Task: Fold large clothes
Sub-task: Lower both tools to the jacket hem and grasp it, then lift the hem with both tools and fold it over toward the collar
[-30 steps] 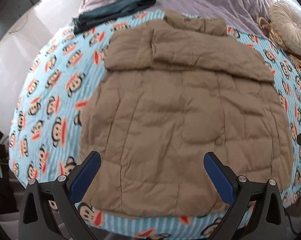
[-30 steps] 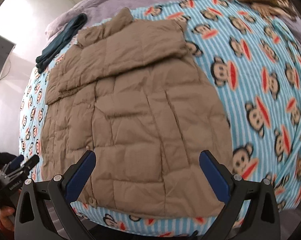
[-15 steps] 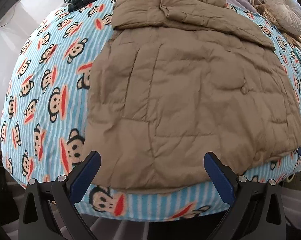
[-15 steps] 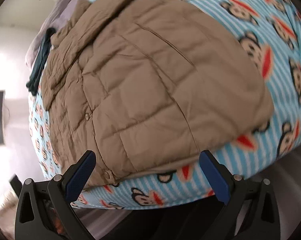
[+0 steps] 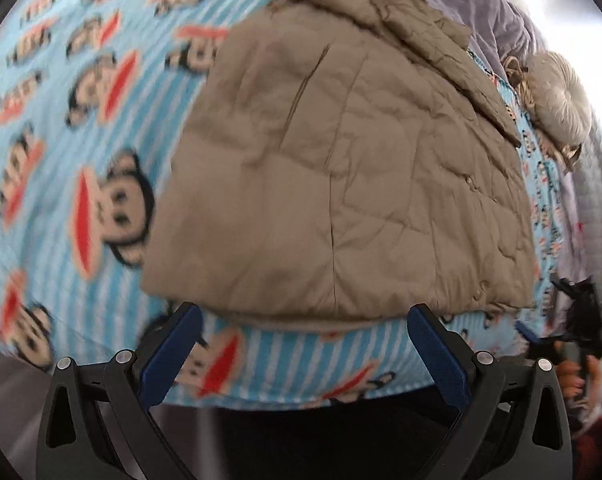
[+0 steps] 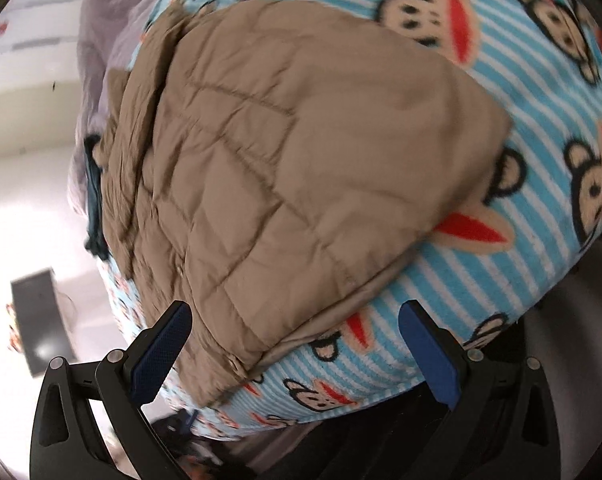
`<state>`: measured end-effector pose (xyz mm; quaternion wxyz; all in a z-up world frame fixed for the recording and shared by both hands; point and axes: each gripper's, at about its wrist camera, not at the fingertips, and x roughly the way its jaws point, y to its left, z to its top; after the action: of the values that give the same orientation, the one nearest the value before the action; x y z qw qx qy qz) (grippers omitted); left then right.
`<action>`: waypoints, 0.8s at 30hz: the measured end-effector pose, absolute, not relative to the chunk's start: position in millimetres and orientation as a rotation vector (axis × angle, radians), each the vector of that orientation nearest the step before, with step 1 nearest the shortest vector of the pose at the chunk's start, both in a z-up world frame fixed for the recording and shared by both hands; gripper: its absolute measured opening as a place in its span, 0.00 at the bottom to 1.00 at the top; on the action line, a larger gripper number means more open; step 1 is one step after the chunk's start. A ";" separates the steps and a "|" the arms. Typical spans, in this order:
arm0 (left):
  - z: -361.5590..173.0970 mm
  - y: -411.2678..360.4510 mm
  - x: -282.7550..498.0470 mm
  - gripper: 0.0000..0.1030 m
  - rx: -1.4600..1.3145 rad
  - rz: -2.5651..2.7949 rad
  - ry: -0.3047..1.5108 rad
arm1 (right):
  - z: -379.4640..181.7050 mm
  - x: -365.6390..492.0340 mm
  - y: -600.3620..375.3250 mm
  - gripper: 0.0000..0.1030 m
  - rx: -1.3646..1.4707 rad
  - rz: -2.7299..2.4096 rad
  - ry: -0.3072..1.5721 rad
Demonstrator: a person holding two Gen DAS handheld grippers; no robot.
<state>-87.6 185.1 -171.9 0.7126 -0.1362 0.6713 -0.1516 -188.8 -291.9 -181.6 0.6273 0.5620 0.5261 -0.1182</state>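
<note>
A tan quilted puffer jacket (image 5: 341,168) lies flat on a bed, sleeves folded across its upper part, hem toward me; it also shows in the right wrist view (image 6: 301,168). My left gripper (image 5: 301,344) is open and empty, just below the hem near the jacket's left bottom corner. My right gripper (image 6: 297,344) is open and empty, its jaws on either side of the hem near the right bottom corner. The right gripper also shows at the far right of the left wrist view (image 5: 573,320), held by a hand.
The bed has a blue striped monkey-print blanket (image 5: 81,160), also seen in the right wrist view (image 6: 521,220). A purple blanket (image 5: 493,4) and a round cushion (image 5: 557,96) lie at the far end. Dark folded clothing (image 6: 93,208) lies beyond the jacket. The bed edge is just before the grippers.
Both grippers have dropped and moved in toward the jacket's hem at the bed edge, the left toward the left corner, the right toward the right corner. Both stay open.
</note>
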 end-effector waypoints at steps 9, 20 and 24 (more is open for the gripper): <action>-202.3 170.9 -76.4 1.00 -0.589 -0.365 1.494 | -207.5 -200.1 -307.8 1.00 1.419 -0.269 1.161; -218.2 156.1 -52.2 0.75 -0.578 -0.254 1.494 | -231.1 -182.3 -321.9 0.88 1.526 -0.250 1.111; -216.7 166.9 -49.8 0.17 -0.625 -0.266 1.487 | -239.7 -185.0 -323.3 0.31 1.559 -0.256 1.146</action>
<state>-49.8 166.8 -216.7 0.6841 -0.2788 0.6635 -0.1188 -185.0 -323.3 -239.7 0.5606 0.6615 0.4862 -0.1084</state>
